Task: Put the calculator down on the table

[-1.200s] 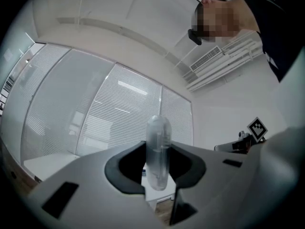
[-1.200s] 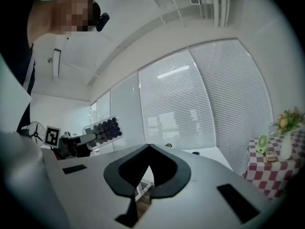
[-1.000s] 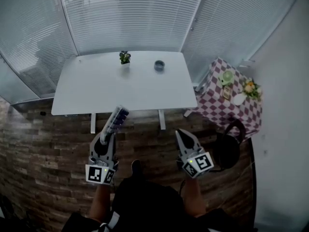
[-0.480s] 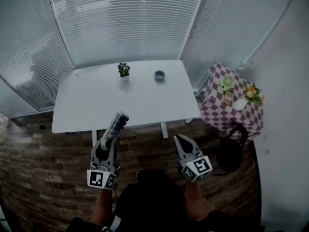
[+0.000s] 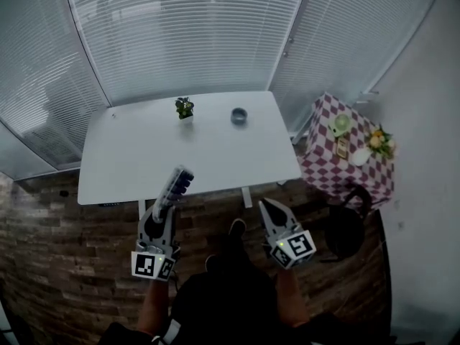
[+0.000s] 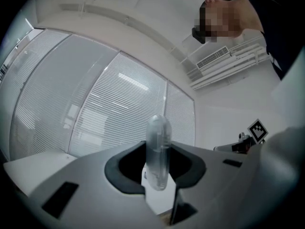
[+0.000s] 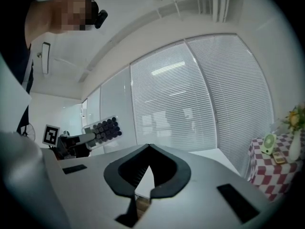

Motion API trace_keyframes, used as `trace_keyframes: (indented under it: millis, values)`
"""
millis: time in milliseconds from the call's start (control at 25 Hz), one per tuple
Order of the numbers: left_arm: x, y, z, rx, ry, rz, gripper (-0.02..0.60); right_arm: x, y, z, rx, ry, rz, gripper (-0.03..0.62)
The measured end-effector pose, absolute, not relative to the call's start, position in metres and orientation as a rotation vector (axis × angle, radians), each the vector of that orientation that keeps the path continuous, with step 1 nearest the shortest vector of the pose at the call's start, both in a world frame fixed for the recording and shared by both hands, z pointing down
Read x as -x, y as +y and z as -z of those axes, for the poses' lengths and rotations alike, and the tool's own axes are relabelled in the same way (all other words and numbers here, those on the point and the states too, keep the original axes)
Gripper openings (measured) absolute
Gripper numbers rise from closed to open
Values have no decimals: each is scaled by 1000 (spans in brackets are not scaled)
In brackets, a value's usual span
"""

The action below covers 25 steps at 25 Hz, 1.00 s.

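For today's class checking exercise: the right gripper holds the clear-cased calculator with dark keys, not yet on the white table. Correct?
No: the left gripper holds the clear-cased calculator with dark keys, not yet on the white table; the head view shows it.

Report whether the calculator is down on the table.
Not down: the left hand-held gripper clamps the calculator, held off the table.

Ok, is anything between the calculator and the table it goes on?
Nothing visible. The calculator sits clamped in the left tongs, and the table has its near half bare ahead of it. The small plant and round dish stand at the far edge, out of the way.
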<state>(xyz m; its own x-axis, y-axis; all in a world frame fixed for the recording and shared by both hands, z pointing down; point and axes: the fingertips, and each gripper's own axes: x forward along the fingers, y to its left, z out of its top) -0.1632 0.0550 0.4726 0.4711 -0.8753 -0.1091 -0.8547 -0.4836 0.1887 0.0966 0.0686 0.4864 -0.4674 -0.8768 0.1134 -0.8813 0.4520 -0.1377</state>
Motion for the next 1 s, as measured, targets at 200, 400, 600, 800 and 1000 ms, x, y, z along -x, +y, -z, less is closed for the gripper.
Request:
trace_keyframes:
  millis: [200, 400, 600, 800, 1000]
  values:
    - [160, 37, -473, -2611, -1529, 284, 103, -96, 55, -487, -1606, -2648, -264, 5]
    - [156, 29, -474, -2598, -1534, 291, 103, -101, 47, -491, -1611, -2640, -276, 5]
    - [155, 16, -475, -2597, -1540, 286, 103, -104, 31, -491, -1600, -2640, -259, 5]
    - [154, 11, -477, -2597, -1563, 290, 103, -105, 21, -495, -1591, -2656, -261, 5]
    - [152, -14, -481, -2565, -1591, 267, 103, -109, -6, -500, -1562, -2652, -252, 5]
